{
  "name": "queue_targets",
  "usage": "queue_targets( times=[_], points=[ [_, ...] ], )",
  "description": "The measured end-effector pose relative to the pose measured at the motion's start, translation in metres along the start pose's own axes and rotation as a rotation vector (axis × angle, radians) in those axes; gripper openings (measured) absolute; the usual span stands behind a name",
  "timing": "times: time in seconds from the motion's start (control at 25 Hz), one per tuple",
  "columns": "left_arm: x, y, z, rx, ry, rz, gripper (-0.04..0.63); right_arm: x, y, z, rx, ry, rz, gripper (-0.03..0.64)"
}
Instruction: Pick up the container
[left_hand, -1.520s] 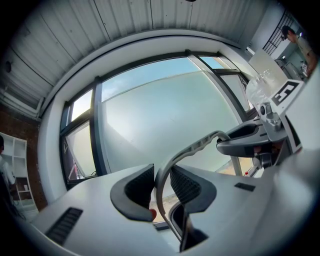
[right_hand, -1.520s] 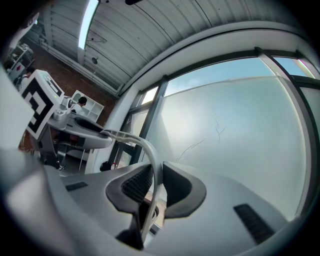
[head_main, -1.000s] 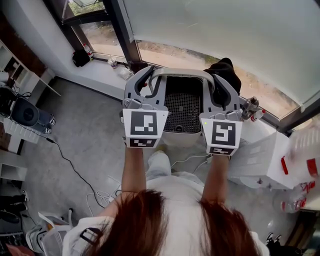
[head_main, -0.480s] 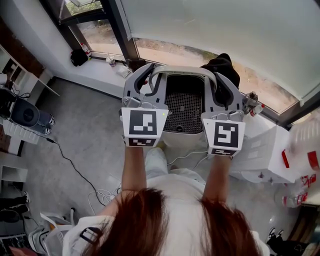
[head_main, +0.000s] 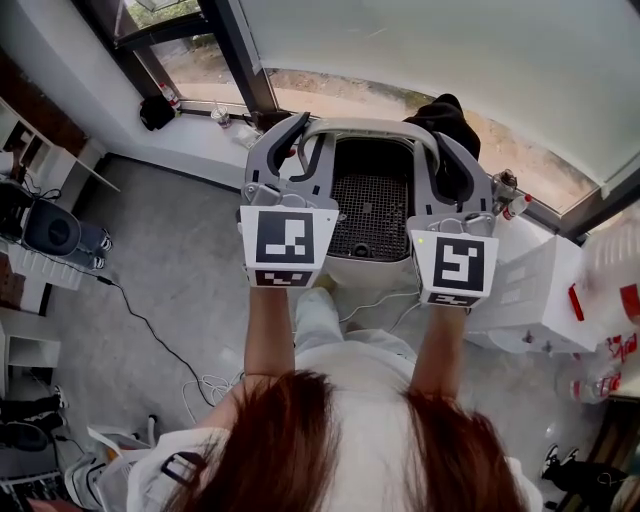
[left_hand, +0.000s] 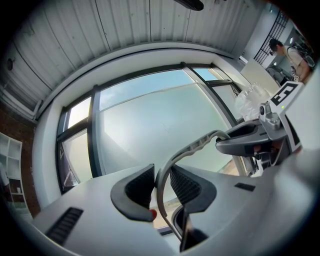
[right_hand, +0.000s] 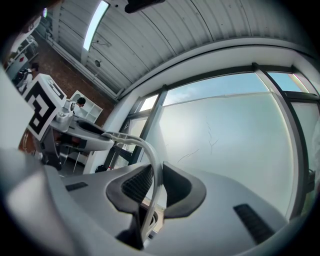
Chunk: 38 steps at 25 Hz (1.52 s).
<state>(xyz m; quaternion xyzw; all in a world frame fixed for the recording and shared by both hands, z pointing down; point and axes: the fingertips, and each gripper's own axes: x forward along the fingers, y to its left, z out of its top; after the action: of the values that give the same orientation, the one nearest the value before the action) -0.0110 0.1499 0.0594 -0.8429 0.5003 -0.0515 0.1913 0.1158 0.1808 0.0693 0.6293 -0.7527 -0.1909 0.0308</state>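
Container: white, mesh-floored bin (head_main: 368, 215), up off the floor (head_main: 180, 270), between your two grippers.
Left gripper (left_hand: 161, 187): jaws clamped on its curved handle (left_hand: 200, 146) (left end).
Right gripper (right_hand: 156, 184): pads pinching the same handle, right end.

Soft daylight floods through the tall frosted glass window (left_hand: 150, 125); we see fisheye bending and dark corners in both gripper views, where the grey left gripper (left_hand: 161, 174) blurs up close.
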Motion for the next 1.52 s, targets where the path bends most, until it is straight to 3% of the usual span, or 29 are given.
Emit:
queue_targets(
  times=[0.6, 1.52],
  points=[
    [0.002, -0.012, 0.01, 0.0, -0.035, -0.052, 0.104, -0.013, -0.011, 0.006, -0.001, -0.006, -0.028, 0.075],
    [-0.01, -0.007, 0.02, 0.021, -0.059, -0.054, 0.103, -0.016, -0.007, 0.015, -0.007, -0.036, -0.031, 0.072]
  ],
)
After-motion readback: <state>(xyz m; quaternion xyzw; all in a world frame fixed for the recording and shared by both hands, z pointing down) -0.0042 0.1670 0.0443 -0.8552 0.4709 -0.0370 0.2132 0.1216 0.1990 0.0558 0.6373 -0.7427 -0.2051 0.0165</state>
